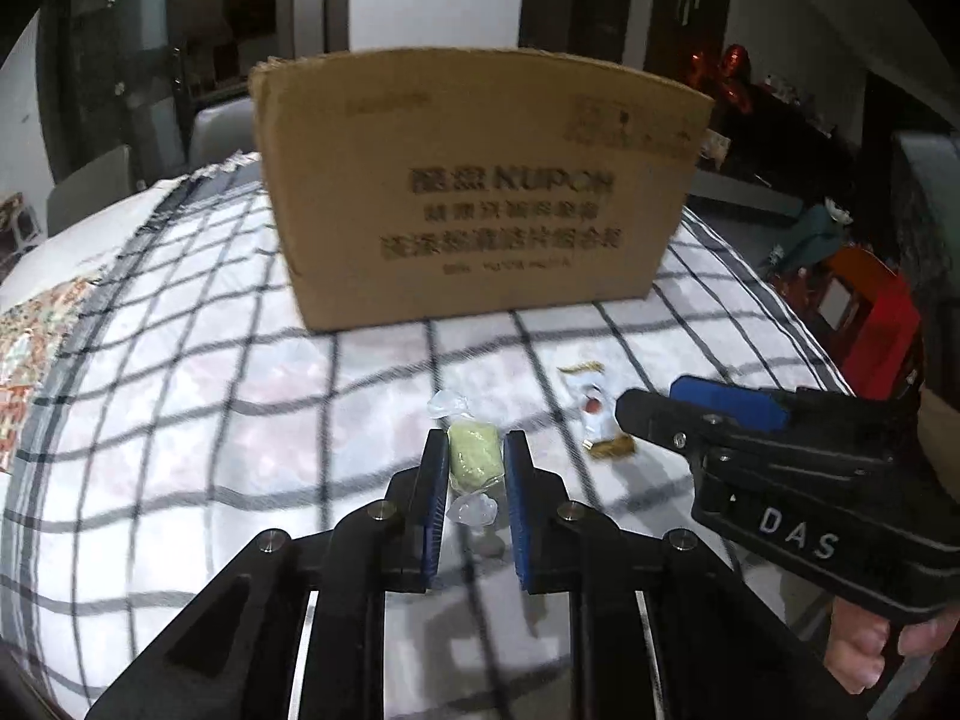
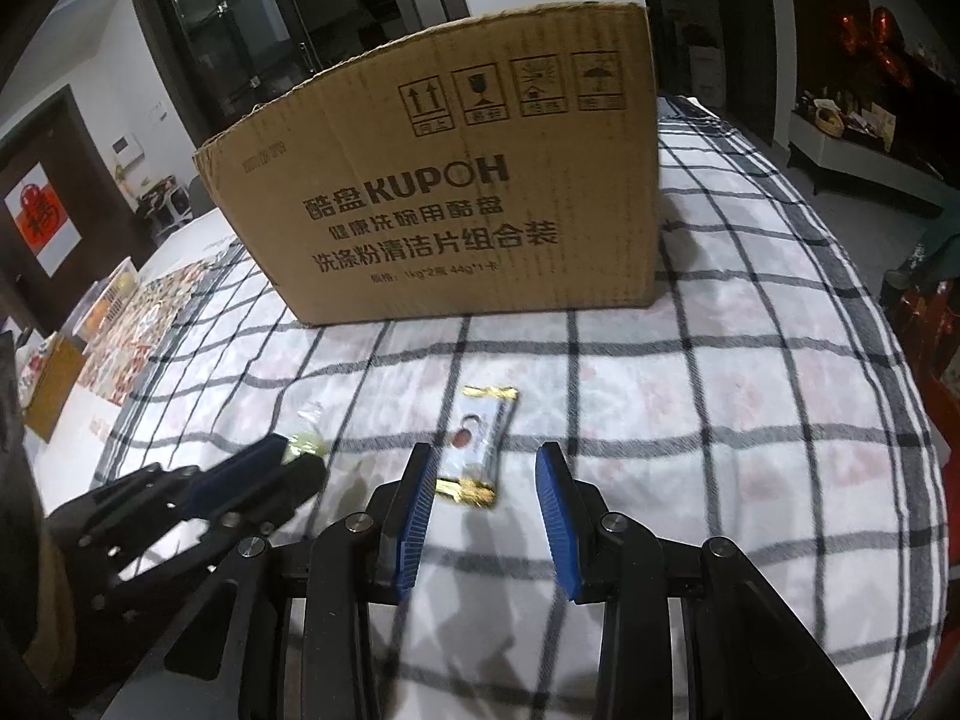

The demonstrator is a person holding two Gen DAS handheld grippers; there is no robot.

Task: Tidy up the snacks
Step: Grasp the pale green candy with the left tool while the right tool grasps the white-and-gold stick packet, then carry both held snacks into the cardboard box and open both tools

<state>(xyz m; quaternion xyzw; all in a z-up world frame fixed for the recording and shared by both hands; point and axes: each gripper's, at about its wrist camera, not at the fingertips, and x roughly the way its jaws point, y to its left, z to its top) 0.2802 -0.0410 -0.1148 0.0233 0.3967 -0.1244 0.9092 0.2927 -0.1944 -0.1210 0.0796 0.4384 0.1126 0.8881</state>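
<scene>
On the checked cloth (image 2: 750, 372) that covers the worktop, a big cardboard box (image 2: 456, 192) stands upright at the far side, printed face toward both cameras, with "KUPOH" and some handling symbols on it.

Left tongs (image 1: 474, 456) are clamped narrow on a pale green candy (image 1: 474, 457) in a clear twist wrapper. The blue pads sit right against both sides of the candy, with the twisted ends poking out above and below. It looks lifted just off the cloth, but I honestly can't say for sure from these angles. From the right wrist view you only catch a bit of green past the left tongs' tips.

Right tongs (image 2: 486, 468) are partly open, nothing pinched. A white snack packet with gold ends (image 2: 477, 447) lies flat on the cloth between the two blue pads (image 2: 555, 516), much closer to the left one and maybe just touching it, with clear space to the right one. In the left wrist view the same packet sits just beyond the right tongs' tip.

Both snacks are in front of the box, well short of it, and close beside each other. A hand (image 1: 882, 648) shows on the right tongs' grip. Off to the left edge there's some patterned stuff on the worktop, too blurry to name.
</scene>
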